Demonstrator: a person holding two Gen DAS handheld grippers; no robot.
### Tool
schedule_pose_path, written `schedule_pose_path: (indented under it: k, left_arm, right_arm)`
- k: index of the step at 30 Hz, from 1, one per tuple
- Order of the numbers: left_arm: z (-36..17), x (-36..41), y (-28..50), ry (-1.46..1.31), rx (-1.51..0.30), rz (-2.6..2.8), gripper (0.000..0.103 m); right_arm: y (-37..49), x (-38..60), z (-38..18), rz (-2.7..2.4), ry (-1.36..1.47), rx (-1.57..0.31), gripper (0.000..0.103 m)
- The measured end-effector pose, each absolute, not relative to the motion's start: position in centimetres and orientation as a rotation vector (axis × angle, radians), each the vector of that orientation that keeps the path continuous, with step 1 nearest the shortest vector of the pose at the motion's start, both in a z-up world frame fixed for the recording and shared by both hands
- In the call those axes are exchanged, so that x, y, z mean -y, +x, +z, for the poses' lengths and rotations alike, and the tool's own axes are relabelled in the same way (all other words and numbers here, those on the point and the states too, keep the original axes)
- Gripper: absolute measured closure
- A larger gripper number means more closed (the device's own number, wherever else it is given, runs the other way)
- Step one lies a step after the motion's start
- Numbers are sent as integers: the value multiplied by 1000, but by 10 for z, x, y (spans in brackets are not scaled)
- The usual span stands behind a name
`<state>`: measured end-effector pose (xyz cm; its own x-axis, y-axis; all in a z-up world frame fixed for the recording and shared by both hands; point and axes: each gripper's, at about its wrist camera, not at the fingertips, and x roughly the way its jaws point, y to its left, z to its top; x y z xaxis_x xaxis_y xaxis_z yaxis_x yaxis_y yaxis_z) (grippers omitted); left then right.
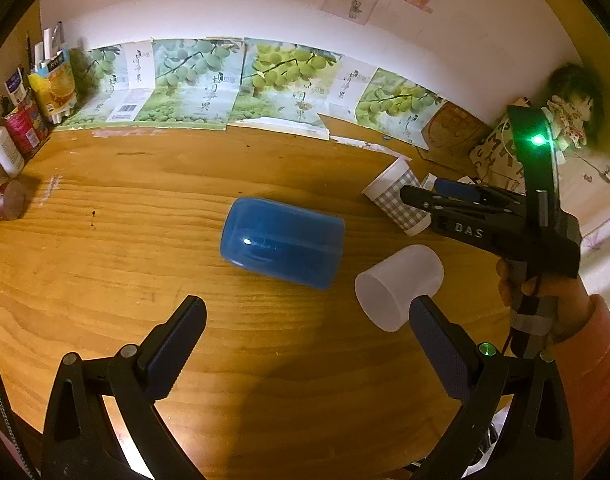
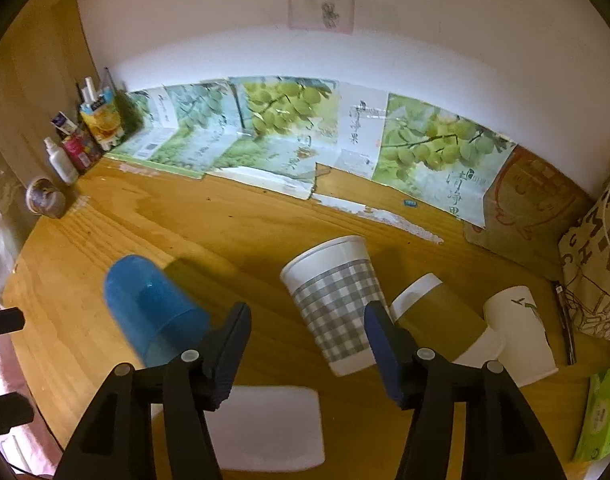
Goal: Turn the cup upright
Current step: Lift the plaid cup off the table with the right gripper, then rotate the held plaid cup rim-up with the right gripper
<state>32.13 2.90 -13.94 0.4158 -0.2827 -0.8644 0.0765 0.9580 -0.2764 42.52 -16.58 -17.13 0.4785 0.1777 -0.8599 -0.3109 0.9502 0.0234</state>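
Both fingers of the left gripper [image 1: 305, 344] stand wide apart at the frame's bottom, empty, framing the blue cup [image 1: 281, 241] lying on its side mid-frame on the wooden table [image 1: 105, 264]. The right gripper [image 2: 307, 344], jaws likewise apart, faces a checked cup [image 2: 335, 300], also tipped over. Best, I judge, to close across the blue cup's middle, then rotate gently.

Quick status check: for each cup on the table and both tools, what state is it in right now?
Blue cup: on its side, free.
Frosted white cup: on its side, free.
Grey checked paper cup: on its side, between the right tool's fingers, not gripped.
Brown-sleeved paper cup: on its side.
Leaf-print paper cup: appears upside down.
Left tool: open, empty.
Right tool: open, empty.
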Motion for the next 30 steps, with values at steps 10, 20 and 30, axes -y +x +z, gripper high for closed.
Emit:
schedule_pose_path:
  k: [10, 20, 30]
  left_arm:
    - [-148, -30, 341, -236, -1154, -235, 2]
    - [-153, -28, 350, -228, -1174, -254, 2]
    - [-154, -27, 349, -214, -1185, -258, 2]
  right_arm:
    - [450, 166, -195, 246, -177, -1075, 36]
    - [467, 171, -214, 210, -136, -1142, 36]
    - [471, 170, -216, 193, -72, -1135, 41]
